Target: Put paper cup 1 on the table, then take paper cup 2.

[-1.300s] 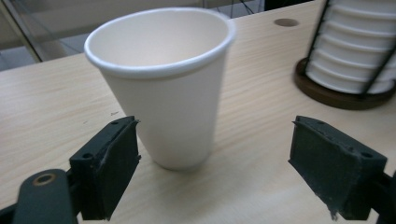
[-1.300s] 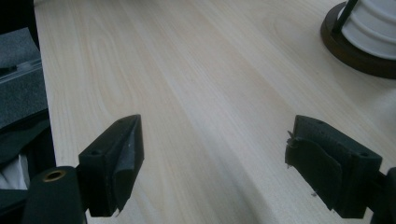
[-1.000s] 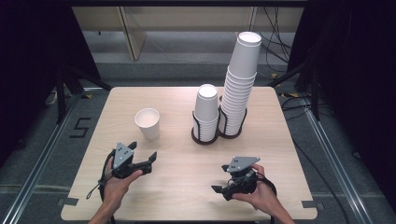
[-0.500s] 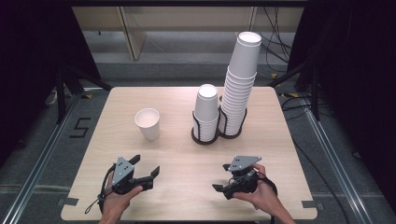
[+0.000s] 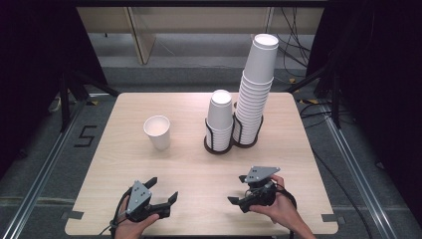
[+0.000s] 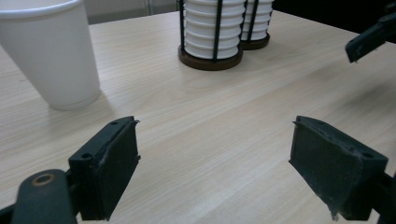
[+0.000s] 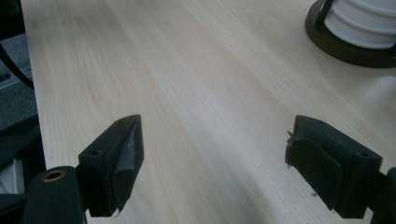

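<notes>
From where I stand, the left tongs (image 5: pixel 162 191) sit low over the near left of the wooden counter (image 5: pixel 124 164), spread wide with nothing between their jaws. The right tongs (image 5: pixel 238 190) hover over the near right part, likewise gaping and empty, angled toward the left. A single white paper cup (image 5: pixel 158 132) stands upright on the counter's left half, well ahead of the left tongs. Right of it, a short stack of cups (image 5: pixel 219 117) sits in a dark wire holder, touching a second holder that carries the tall stack (image 5: pixel 255 89). No cup bears any print or logo. On the floor left of the counter a marking reads "5" (image 5: pixel 85 135).
</notes>
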### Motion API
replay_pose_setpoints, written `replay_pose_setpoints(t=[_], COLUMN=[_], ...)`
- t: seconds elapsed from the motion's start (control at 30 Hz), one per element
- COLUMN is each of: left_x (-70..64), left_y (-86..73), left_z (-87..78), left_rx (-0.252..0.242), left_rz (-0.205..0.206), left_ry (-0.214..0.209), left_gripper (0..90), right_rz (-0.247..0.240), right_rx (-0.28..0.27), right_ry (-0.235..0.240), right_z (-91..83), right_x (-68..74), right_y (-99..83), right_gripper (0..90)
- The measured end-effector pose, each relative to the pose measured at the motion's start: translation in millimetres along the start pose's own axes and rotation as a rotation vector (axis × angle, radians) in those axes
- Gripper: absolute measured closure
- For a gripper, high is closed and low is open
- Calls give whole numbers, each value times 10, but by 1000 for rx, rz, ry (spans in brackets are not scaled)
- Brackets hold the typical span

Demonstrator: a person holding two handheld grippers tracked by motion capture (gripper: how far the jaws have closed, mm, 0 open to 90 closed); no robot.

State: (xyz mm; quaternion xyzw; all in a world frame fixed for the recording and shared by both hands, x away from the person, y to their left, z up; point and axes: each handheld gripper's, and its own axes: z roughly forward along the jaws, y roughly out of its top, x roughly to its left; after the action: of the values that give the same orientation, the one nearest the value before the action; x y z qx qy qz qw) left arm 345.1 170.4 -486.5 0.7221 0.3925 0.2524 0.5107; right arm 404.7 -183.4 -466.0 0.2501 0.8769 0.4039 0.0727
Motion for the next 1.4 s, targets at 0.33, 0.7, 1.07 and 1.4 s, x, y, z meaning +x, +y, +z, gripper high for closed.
replay_pose_setpoints(t=[0.33, 0.7, 1.07, 1.4], left_x=[-29, 10, 10, 10], left_y=[-26, -46, -48, -53], left_z=[19, 33, 43, 54], left_rx=[12, 15, 18, 29], left_rz=[33, 26, 27, 31], left_ry=[-18, -13, -27, -31], left_gripper=[147, 147, 147, 147], right_rz=[37, 86, 124, 151], right_rx=[-60, -202, -336, -381], right_ry=[-52, -190, -257, -374], right_z=[-172, -701, -1045, -1310], right_x=[-70, -274, -541, -808], right_y=[83, 402, 750, 1099], right_gripper=[191, 192, 192, 175])
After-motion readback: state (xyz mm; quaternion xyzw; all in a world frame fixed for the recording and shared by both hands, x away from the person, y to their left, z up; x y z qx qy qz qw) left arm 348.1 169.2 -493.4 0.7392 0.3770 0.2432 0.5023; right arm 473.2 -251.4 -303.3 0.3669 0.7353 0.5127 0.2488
